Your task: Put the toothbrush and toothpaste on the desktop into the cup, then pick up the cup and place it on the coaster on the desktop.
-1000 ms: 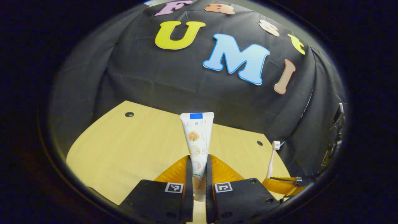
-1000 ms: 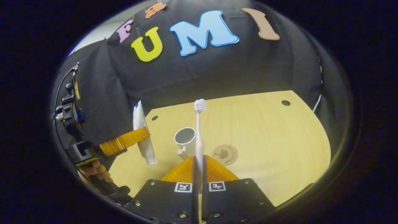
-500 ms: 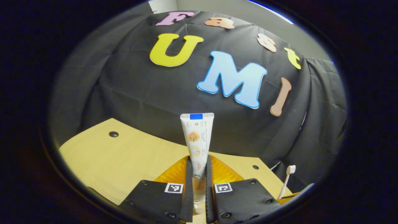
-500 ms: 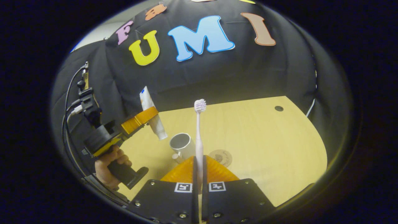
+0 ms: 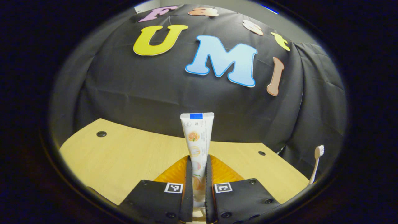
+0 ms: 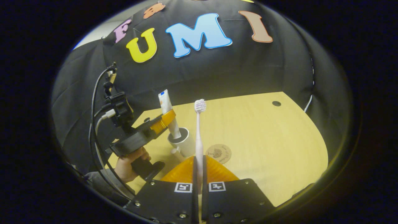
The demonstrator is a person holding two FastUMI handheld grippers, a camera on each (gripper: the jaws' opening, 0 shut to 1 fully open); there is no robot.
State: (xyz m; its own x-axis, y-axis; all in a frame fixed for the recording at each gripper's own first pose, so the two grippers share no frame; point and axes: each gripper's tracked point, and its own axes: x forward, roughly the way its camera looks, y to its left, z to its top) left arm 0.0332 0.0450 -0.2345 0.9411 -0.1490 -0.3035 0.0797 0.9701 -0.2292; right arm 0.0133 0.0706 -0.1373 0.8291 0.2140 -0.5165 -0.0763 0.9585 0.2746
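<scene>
Since the earlier frame, left gripper [image 6: 163, 122] has carried the flat tube [image 5: 196, 140] over, its lower end now inside the round white cup [image 6: 183, 143]. Right gripper [image 6: 198, 169] is clamped on the slim brush [image 6: 198, 130], upright. Round coaster [image 6: 219, 153] lies just beside the cup on the wood-grain desk [image 6: 264, 140].

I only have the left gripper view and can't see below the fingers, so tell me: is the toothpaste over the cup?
Observer: Yes. In the right gripper view the toothpaste has its lower end inside the mouth of the cup.
Operator: Where's the coaster?
Observer: The coaster lies on the desk beside the cup, to its right in that view, with nothing on it.
Operator: And the toothbrush?
Observer: The right gripper is shut on the handle of the toothbrush, which stands upright with its bristles up, not yet in the cup.
</scene>
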